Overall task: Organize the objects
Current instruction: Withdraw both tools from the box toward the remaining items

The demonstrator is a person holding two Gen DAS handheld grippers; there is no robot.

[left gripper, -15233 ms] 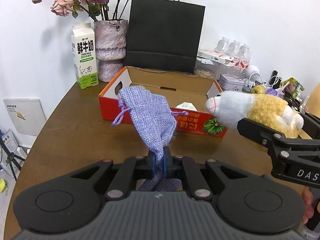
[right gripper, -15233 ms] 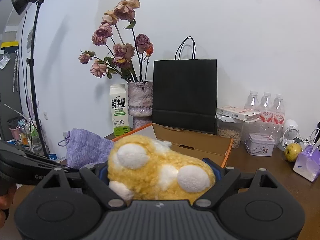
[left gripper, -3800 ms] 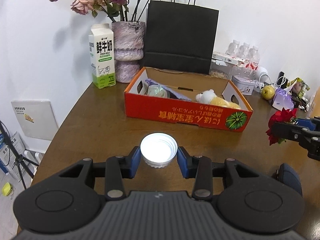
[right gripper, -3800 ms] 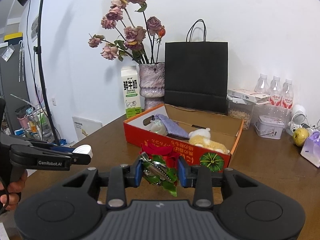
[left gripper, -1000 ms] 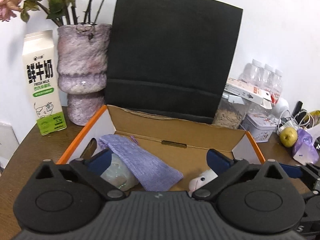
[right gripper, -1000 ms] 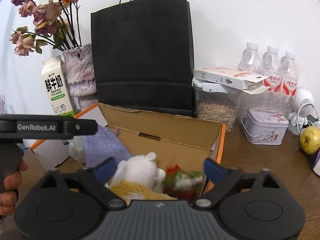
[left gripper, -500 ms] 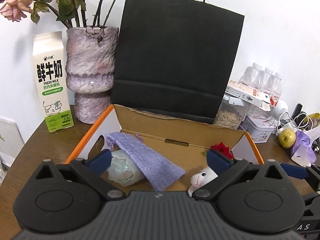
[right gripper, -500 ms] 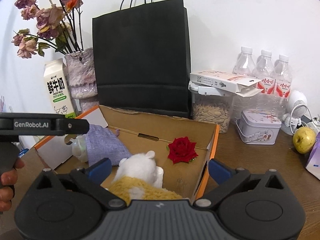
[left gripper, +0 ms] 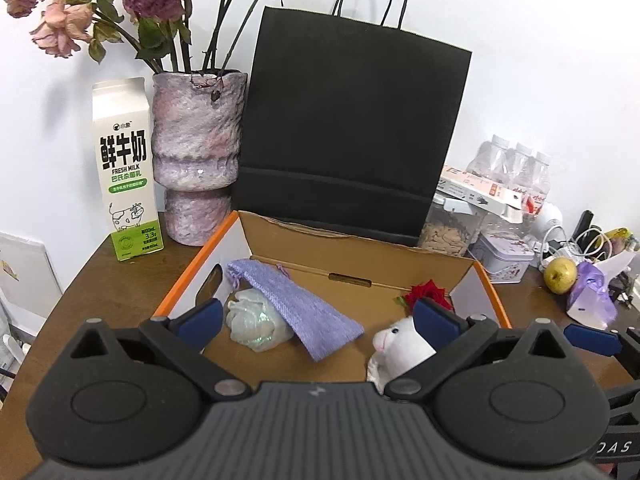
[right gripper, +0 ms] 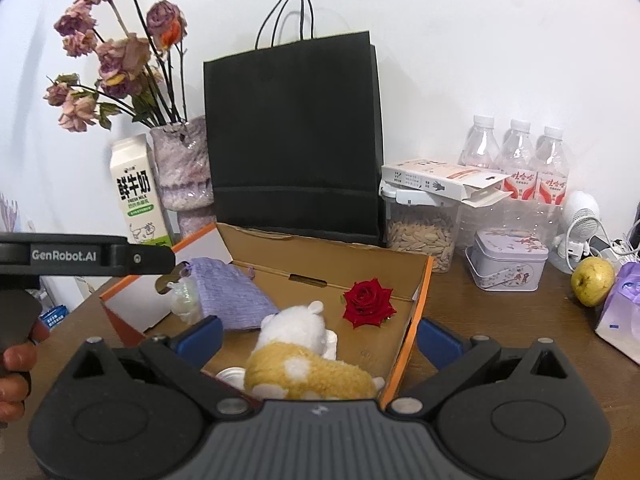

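Both your grippers are wide apart and hold nothing: the left gripper [left gripper: 318, 322] and the right gripper [right gripper: 320, 338] hang over the box [right gripper: 425, 280]. In the box lie the rose [right gripper: 368, 302], the toy sheep [right gripper: 304, 356], the purple bag [left gripper: 292, 308] and a white lid [right gripper: 232, 374].

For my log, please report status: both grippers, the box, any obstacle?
Left gripper open, empty; right gripper open, empty. Red rose, purple cloth pouch, plush sheep inside orange cardboard box. No obstacle seen.
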